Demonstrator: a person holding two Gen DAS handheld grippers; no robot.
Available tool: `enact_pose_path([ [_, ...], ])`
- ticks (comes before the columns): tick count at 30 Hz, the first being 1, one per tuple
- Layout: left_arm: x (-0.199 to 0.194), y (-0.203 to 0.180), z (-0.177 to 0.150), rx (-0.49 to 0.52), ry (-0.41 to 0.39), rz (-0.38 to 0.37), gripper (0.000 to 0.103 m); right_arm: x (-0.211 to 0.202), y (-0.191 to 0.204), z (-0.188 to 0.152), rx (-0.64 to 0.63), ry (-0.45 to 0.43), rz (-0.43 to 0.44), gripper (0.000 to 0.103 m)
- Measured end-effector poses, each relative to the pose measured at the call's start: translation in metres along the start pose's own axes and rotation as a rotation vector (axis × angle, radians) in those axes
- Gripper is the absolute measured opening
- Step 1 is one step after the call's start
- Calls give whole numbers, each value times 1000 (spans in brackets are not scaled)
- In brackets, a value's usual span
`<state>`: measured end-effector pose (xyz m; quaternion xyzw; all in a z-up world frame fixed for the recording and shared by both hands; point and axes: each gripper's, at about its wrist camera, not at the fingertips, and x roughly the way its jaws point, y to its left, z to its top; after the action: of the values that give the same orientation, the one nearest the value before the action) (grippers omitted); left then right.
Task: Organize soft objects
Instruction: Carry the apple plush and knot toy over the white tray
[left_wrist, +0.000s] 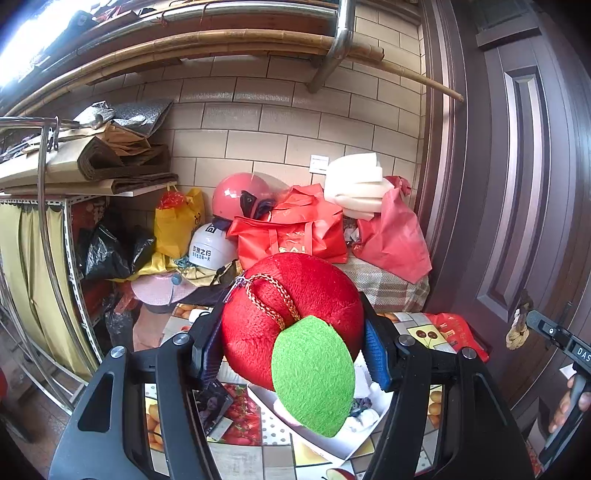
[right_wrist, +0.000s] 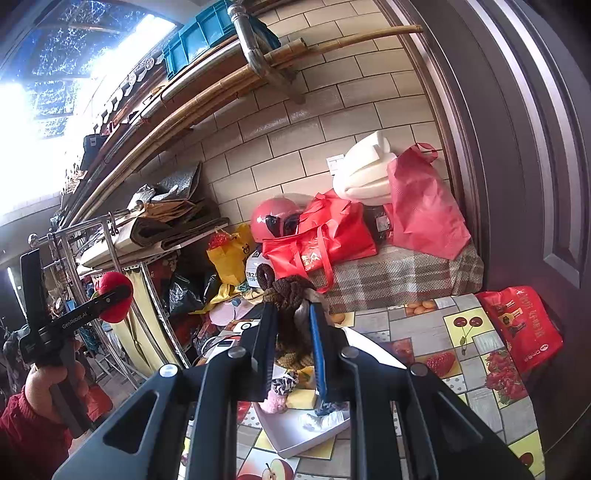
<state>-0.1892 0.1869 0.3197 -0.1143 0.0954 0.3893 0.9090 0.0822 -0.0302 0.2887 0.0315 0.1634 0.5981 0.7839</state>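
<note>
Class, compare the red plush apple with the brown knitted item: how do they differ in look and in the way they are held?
The red plush apple is round, fuzzy and bright, with a green leaf; the brown knitted item is dark, ropy and bunched. The apple fills the left hand-held gripper, whose jaws stand wide; the knitted item is pinched narrowly in the right hand-held gripper. Both are soft and held above the patterned tablecloth.
</note>
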Motion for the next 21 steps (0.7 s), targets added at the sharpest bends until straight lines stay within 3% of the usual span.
enact_pose_path([
  [21, 23, 3, 0, -11, 23, 19, 63, 30, -14, -1, 42, 29, 26, 16],
])
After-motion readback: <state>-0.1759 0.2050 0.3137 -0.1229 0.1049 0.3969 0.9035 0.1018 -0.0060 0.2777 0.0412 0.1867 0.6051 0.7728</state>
